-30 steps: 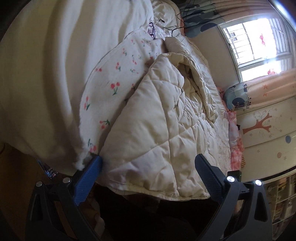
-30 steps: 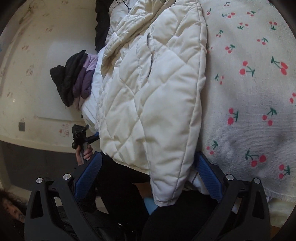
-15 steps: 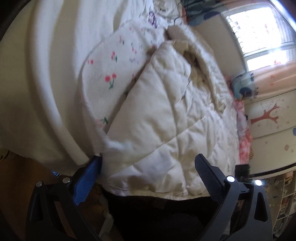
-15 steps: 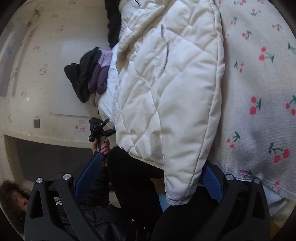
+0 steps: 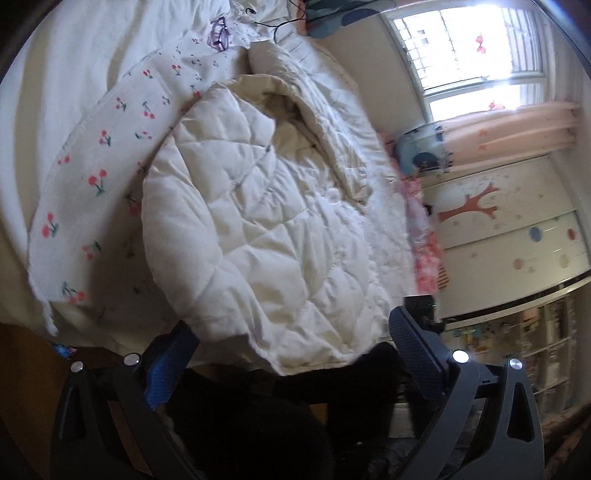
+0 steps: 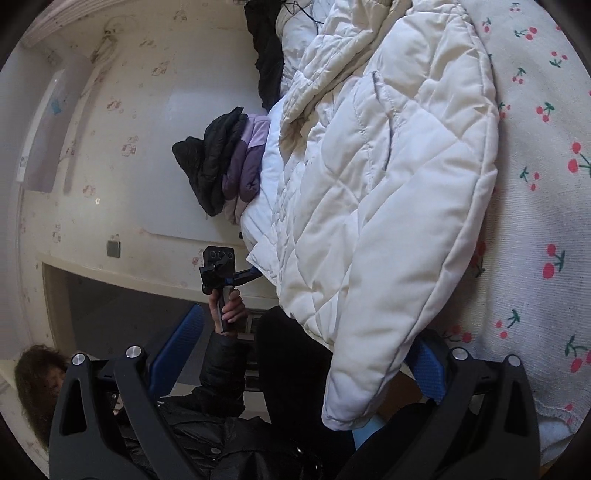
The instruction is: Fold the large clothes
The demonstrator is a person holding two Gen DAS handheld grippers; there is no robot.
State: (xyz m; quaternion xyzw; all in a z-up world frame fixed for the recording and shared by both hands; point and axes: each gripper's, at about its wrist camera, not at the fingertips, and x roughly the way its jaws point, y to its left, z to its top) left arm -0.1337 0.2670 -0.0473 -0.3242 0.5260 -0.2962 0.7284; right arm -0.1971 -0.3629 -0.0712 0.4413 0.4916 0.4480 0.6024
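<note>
A bed (image 5: 55, 92) fills most of both views, covered by a white sheet with a cherry-print blanket (image 5: 99, 177) spread over it. On the blanket lies a cream quilted coat (image 5: 258, 229), its near hem hanging past the bed's edge towards the grippers. In the left wrist view a window (image 5: 476, 48) glows bright behind a pink curtain (image 5: 517, 129), and a wardrobe (image 5: 509, 236) painted with a tree stands past the bed. Purple glasses (image 5: 220, 33) rest near the far end of the bed. In the right wrist view a stack of folded clothes (image 6: 225, 166), black and purple, sits at the bed's far side by a pale wall.

The left gripper (image 5: 291, 350) hovers at the coat's hem, its blue fingers spread wide on either side of the fabric and holding nothing. The right gripper (image 6: 306, 358) is likewise spread wide, the hem drooping between its fingers without being pinched. The right wrist view also shows the person's hand (image 6: 229, 310) gripping the left gripper's handle at the bed's edge, in a black sleeve.
</note>
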